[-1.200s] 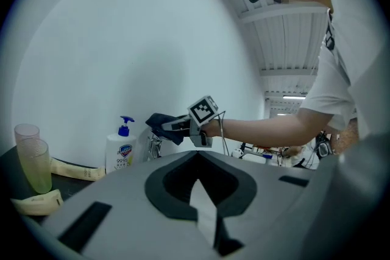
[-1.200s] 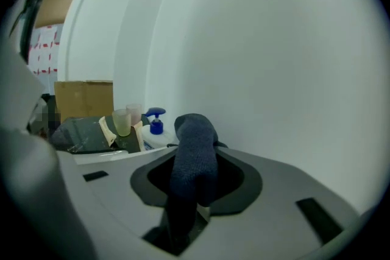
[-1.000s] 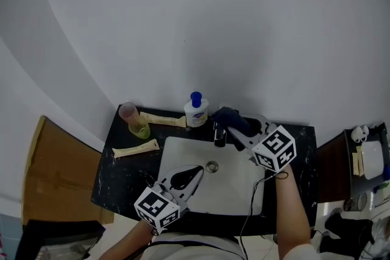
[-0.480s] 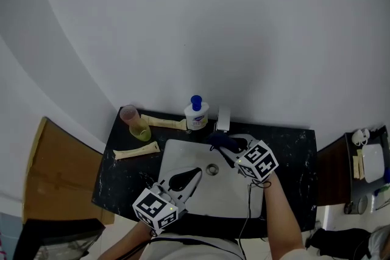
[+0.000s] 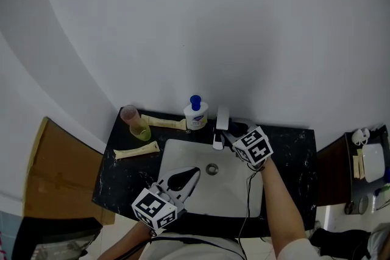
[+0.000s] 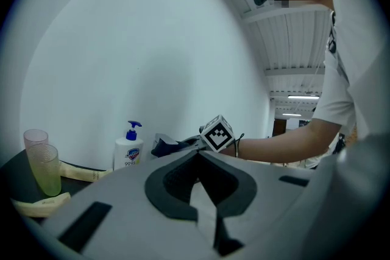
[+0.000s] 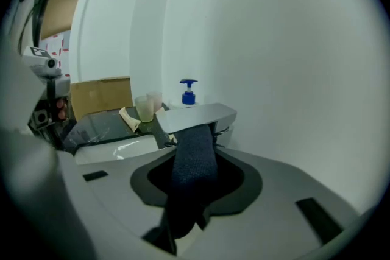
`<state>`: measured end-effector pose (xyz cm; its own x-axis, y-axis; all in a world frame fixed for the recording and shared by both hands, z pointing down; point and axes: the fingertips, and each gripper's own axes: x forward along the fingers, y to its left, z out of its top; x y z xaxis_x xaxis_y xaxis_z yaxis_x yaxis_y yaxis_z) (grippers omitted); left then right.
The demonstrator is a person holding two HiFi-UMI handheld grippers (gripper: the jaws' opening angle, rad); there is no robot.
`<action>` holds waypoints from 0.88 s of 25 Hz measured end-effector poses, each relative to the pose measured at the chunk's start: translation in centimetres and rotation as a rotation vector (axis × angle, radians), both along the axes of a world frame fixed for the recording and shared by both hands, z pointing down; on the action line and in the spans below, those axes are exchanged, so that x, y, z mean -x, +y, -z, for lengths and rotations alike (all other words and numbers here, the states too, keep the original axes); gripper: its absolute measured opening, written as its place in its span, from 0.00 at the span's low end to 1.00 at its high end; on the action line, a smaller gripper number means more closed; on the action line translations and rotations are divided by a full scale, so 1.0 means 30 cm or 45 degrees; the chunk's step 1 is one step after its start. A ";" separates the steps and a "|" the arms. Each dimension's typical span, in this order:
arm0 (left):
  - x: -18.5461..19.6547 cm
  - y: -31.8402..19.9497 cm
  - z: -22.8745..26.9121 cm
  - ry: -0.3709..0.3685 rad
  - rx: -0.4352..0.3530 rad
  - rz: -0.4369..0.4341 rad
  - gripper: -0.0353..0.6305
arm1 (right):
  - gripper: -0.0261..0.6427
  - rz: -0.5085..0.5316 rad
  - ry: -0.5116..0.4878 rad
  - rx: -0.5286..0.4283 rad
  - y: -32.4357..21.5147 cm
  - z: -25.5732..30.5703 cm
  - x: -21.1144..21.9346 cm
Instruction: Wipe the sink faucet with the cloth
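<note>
Just ahead of the right gripper, clamped on the cloth, the faucet lies crosswise at the cloth's tip; the left gripper, closed and empty, sits farther off.

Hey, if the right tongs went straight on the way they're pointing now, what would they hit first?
The faucet. The right tongs, shut on the cloth, point at its flat grey top just ahead. The cloth's front edge looks at or nearly on it, though the gap is hard to judge.

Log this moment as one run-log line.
right gripper: shut on cloth, cloth at faucet | left gripper: shut, empty, over sink
</note>
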<state>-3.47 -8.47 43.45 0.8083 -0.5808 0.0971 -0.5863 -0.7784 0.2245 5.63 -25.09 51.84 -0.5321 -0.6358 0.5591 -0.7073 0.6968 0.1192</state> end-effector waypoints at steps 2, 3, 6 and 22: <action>-0.006 0.007 0.006 0.003 -0.005 -0.003 0.06 | 0.22 0.075 -0.010 0.065 0.068 -0.003 0.029; -0.007 0.010 0.007 0.005 -0.006 -0.003 0.06 | 0.22 0.129 -0.020 0.111 0.112 -0.004 0.048; -0.007 0.019 0.000 0.007 0.001 -0.005 0.06 | 0.22 0.303 -0.012 0.211 0.231 -0.009 0.096; -0.010 0.042 0.000 0.001 0.008 -0.005 0.06 | 0.22 0.016 -0.024 0.073 0.009 -0.006 0.022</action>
